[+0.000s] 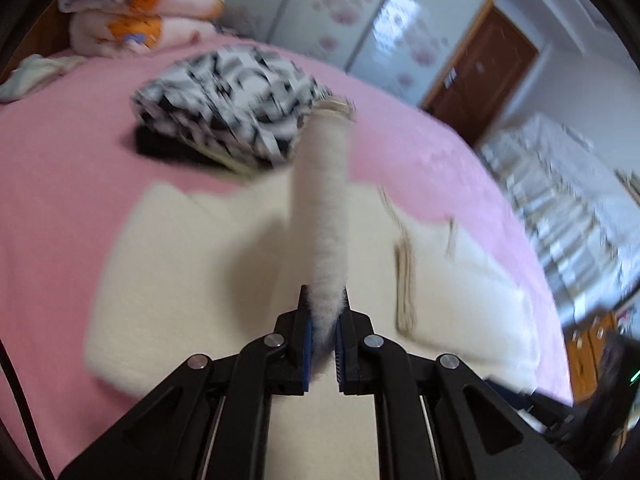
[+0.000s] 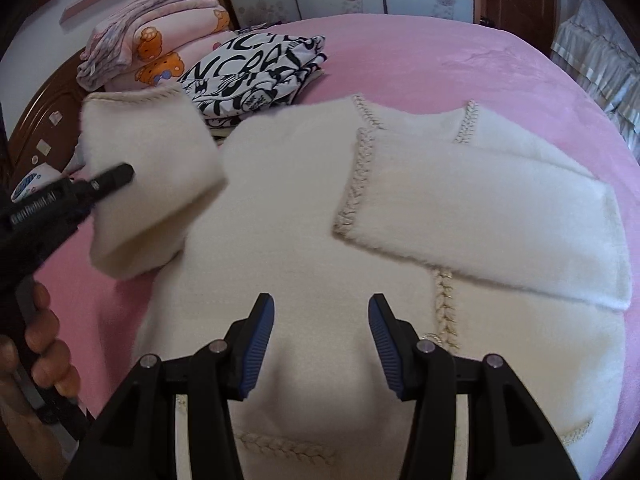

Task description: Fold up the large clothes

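A large cream fluffy garment [image 2: 304, 208] with braided trim lies spread on the pink bed [image 2: 440, 60]; its right sleeve [image 2: 480, 216] is folded across the body. My left gripper [image 1: 323, 296] is shut on the left sleeve [image 1: 320, 200], which stands up edge-on between its blue pads. In the right wrist view that lifted sleeve [image 2: 148, 176] hangs above the garment's left side, with the left gripper [image 2: 120, 174] and a hand [image 2: 44, 336] behind it. My right gripper [image 2: 321, 312] hovers open over the garment's lower middle, nothing between its fingers.
A folded black-and-white printed garment [image 2: 256, 76] lies at the far side of the bed, next to stacked pink bedding [image 2: 160, 36]. A flowered wardrobe [image 1: 340, 12] and a brown door [image 1: 484, 76] stand beyond. Pink sheet shows left and right of the garment.
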Tool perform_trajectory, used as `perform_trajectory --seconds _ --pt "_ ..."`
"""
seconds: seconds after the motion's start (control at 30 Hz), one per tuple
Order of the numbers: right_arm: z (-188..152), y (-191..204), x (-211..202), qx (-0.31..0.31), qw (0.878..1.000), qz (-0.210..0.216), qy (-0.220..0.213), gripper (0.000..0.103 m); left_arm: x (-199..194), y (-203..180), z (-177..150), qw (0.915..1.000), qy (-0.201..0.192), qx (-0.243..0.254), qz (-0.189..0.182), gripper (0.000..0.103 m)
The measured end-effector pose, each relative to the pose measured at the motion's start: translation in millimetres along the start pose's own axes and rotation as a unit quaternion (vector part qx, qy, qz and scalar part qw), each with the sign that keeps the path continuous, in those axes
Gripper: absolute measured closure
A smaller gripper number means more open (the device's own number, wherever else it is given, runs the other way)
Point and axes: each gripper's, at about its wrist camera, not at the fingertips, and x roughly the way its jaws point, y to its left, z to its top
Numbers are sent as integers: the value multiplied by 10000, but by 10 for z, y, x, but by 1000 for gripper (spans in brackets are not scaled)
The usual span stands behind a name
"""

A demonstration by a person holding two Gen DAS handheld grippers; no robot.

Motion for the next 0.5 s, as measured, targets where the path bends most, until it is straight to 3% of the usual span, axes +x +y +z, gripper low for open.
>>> perform_trajectory --seconds 0.07,0.17,0.23,0.3,0.5 --pt "-13 -120 -16 110 9999 -40 -2 54 174 -107 -153 9991 338 216 108 92" --pt "-43 -257 -14 239 9997 -40 33 54 238 -200 -281 9976 533 405 200 76" --pt "-53 -316 1 319 9995 -5 49 54 216 -228 -287 9974 579 427 76 54" --pt "-59 -349 16 379 9992 53 68 54 142 -245 -264 9977 499 455 65 44" --pt "17 -282 121 436 9979 419 227 54 -178 -121 -370 9982 395 458 -14 38"
